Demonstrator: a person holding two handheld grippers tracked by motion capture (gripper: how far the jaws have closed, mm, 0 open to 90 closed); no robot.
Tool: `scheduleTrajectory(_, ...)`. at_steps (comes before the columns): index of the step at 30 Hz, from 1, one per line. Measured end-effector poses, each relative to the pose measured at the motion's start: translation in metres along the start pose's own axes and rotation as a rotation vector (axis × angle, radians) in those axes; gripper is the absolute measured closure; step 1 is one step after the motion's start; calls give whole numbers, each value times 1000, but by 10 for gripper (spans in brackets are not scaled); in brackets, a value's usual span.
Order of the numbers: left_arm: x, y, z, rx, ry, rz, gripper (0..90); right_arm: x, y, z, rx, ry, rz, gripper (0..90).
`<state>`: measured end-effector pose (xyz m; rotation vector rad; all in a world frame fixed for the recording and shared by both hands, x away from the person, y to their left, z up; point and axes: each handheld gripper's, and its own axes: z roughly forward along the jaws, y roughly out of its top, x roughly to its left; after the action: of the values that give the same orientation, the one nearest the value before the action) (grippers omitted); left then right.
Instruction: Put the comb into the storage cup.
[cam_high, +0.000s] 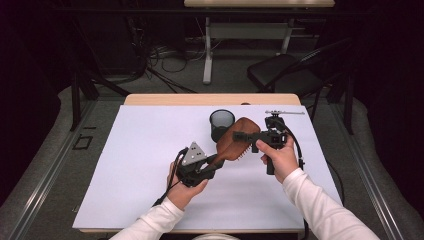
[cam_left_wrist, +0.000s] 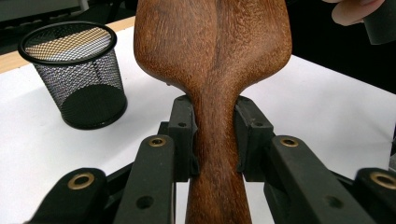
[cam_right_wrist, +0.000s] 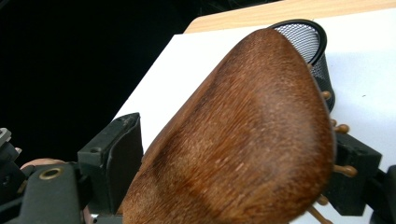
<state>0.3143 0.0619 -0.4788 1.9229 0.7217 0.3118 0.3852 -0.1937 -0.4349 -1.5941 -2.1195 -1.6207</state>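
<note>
Wooden hairbrush (cam_high: 239, 140) up in the air over the middle of the white-covered table (cam_high: 140, 175), head pointing far and right, just near of the black mesh cup (cam_high: 221, 124). Left gripper (cam_high: 212, 162) has its jaws clamped on the narrow handle neck; right gripper (cam_high: 239, 136) straddles the broad head, jaws apart, one at each side, contact unclear. Risk here: the smooth rounded back could slip if squeezed off-centre, and a twist could knock the cup.
</note>
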Motion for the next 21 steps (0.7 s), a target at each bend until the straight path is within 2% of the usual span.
scheduleTrajectory(5,1,-1,1,0,0,-1,717,-2,1,0,5,9,13,207)
scheduleTrajectory(9,1,-1,1,-1,3,5,717,-4,1,-1,4,-9,28,261)
scheduleTrajectory(21,3,-3,4,18,-4,6,718,-8,1,-1,12,3,72,310)
